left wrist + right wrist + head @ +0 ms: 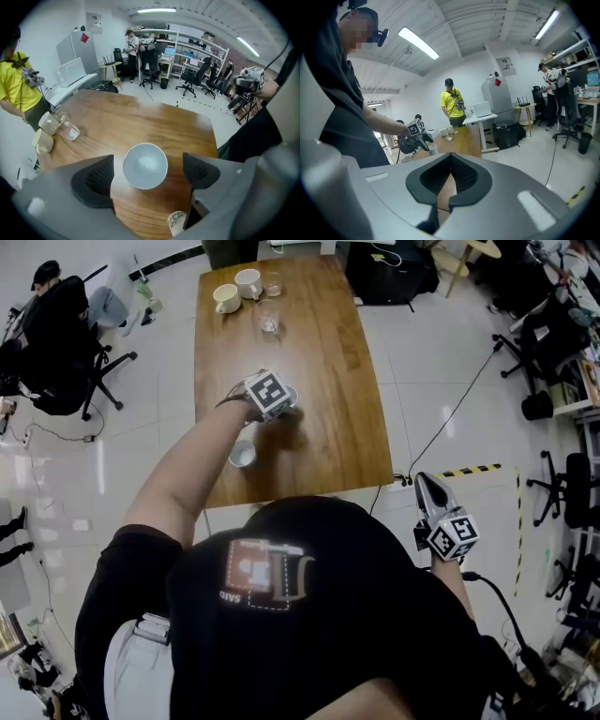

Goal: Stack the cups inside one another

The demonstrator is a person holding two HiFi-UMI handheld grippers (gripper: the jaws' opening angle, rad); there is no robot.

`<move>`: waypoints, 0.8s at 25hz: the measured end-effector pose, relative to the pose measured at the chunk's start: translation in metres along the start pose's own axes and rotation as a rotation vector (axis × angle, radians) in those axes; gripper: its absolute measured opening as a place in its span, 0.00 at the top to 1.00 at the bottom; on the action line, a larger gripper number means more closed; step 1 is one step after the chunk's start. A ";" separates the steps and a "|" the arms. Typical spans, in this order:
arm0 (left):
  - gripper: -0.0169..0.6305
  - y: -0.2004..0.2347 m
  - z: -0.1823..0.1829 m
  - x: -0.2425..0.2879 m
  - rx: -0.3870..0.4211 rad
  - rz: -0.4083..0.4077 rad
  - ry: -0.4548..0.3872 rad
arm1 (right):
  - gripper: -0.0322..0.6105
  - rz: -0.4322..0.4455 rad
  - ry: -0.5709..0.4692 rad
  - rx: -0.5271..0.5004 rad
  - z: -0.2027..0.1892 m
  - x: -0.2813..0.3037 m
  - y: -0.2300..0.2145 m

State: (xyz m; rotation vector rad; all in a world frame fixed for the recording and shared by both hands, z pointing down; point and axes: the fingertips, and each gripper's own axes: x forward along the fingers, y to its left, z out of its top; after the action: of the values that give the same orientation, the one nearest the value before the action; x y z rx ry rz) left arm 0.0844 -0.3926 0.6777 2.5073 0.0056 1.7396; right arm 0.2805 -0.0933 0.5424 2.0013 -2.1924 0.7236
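Step in hand, as we read it: reaching for the first cup, nothing stacked yet. We are holding the left claw (pixel 147 161) above the table (pixel 328 381), pointing steeply down, jaws spread wide and gripping nothing. The white cup (pixel 242 455) is standing upright close to the table's near edge, mouth up. In the left gripper view it is sitting between the two pads with bare wood showing on either side, so no contact. The other two cups (pixel 248 283) are sitting at the table's far end toward its left corner, one just beside the other, with two glasses (pixel 268 322) close by on the same end. We are keeping the right claw (pixel 451 154) off the table, past its near right corner and over the floor; its pads are meeting at the tips and are carrying nothing. For the next move, we judge that the left claw needs to come down until the pads are level with the cup wall, staying centred so neither pad knocks the rim, then close gently. After that comes the carry to the table's far end and lowering the cup into one wide enough to take it.
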 end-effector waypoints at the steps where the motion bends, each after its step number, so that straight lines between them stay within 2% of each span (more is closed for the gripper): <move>1: 0.29 -0.003 0.001 0.007 -0.008 -0.016 0.016 | 0.93 -0.012 0.000 0.006 -0.002 -0.005 -0.004; 5: 0.29 -0.005 0.001 0.033 0.042 -0.007 0.063 | 0.93 -0.036 0.000 0.017 -0.008 -0.013 -0.013; 8: 0.30 0.008 0.003 0.041 0.081 0.071 0.071 | 0.93 -0.035 0.010 0.012 -0.007 -0.015 -0.013; 9: 0.32 0.010 0.003 0.042 0.080 0.085 0.072 | 0.93 -0.037 0.011 0.012 -0.006 -0.016 -0.014; 10: 0.38 0.010 0.004 0.043 0.073 0.088 0.070 | 0.93 -0.039 0.011 0.013 -0.006 -0.017 -0.016; 13: 0.39 0.004 0.012 0.043 0.064 0.068 0.020 | 0.93 -0.033 0.010 0.011 -0.005 -0.016 -0.017; 15: 0.40 0.009 0.025 0.030 0.077 0.101 -0.046 | 0.93 -0.017 0.009 0.006 -0.005 -0.012 -0.015; 18: 0.40 0.022 0.040 -0.018 0.069 0.181 -0.138 | 0.93 0.026 0.013 -0.011 0.000 0.002 -0.010; 20: 0.40 0.017 0.028 -0.052 0.030 0.167 -0.146 | 0.93 0.063 0.014 -0.024 0.006 0.018 -0.002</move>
State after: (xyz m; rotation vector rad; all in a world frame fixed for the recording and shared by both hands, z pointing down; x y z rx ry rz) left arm 0.0914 -0.4148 0.6205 2.7206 -0.1948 1.6174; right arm 0.2814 -0.1120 0.5448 1.9181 -2.2544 0.7125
